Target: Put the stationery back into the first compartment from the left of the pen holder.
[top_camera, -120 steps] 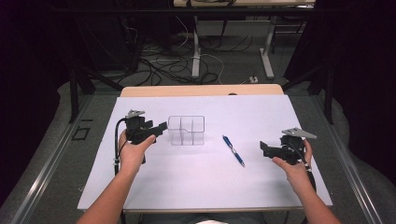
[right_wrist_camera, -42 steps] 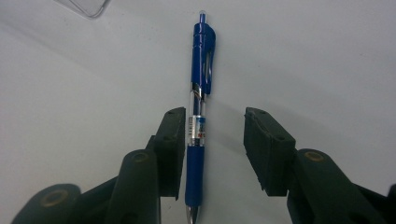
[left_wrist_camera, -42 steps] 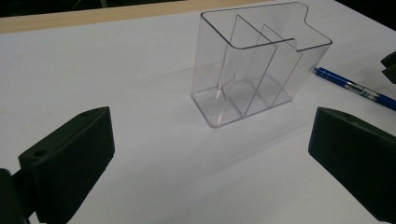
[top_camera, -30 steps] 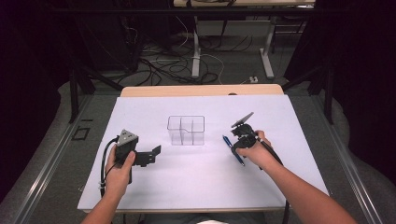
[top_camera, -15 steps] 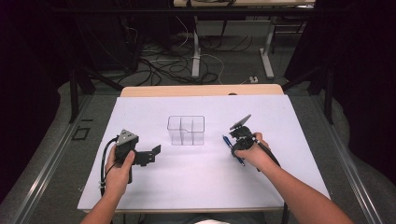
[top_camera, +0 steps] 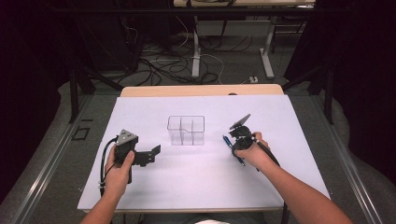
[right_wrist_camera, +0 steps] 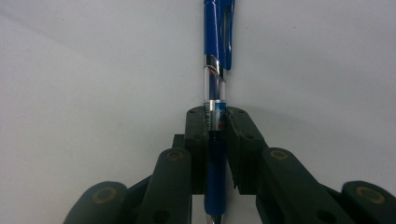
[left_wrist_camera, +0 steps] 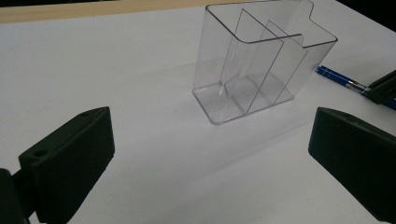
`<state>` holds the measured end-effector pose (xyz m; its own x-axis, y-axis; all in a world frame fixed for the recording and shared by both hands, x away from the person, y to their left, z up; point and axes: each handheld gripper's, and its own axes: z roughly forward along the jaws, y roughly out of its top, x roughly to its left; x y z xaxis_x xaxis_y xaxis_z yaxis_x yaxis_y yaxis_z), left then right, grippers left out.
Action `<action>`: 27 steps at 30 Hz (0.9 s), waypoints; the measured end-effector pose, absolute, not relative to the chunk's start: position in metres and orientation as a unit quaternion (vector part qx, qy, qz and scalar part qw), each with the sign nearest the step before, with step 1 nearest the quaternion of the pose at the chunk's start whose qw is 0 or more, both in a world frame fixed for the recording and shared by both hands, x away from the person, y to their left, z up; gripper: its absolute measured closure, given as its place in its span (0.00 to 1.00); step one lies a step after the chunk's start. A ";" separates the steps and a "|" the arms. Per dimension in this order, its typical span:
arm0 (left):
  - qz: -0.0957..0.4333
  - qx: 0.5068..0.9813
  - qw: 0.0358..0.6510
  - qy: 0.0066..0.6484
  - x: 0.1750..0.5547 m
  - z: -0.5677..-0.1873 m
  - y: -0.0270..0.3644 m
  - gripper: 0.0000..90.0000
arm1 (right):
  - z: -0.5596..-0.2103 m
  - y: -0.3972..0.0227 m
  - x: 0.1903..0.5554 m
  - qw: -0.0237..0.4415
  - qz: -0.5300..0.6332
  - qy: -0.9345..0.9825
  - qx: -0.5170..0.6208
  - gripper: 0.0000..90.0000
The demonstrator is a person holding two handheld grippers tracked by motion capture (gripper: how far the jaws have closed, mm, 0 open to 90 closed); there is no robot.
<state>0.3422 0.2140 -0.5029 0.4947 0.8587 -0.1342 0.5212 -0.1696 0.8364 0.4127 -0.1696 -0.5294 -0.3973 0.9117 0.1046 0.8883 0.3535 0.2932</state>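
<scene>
Your right gripper point(right_wrist_camera: 215, 122) has just squeezed its jaws onto the thin blue plastic pen point(right_wrist_camera: 216, 60) lying on the white table point(top_camera: 196, 186), while your left gripper point(left_wrist_camera: 210, 154) stays wide apart, facing the clear plastic three-part box point(left_wrist_camera: 261, 60).

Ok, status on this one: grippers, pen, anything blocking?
Right gripper shut on blue pen, pen flat on table. Left gripper open, idle. Clear divided organizer beside pen, nothing blocking.

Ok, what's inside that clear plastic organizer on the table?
Nothing: the clear organizer stands upright with its divided compartments bare, and the see-through walls hide nothing. The blue pen lies outside it, clamped in the right claw.
</scene>
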 end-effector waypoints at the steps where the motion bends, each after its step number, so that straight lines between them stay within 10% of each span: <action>1: 0.186 0.740 0.447 0.467 0.342 -0.503 0.213 0.00 | -0.529 -0.170 0.413 0.037 0.153 0.822 0.547 0.89; 27: 0.193 0.741 0.444 0.466 0.340 -0.501 0.213 0.00 | -0.512 -0.177 0.412 0.037 0.180 0.822 0.538 0.89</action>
<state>0.3403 0.2132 -0.5010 0.4908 0.8618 -0.1279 0.5193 -0.1715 0.8372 0.4117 -0.1775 -0.5123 -0.4175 0.8988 0.1336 0.8725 0.3554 0.3352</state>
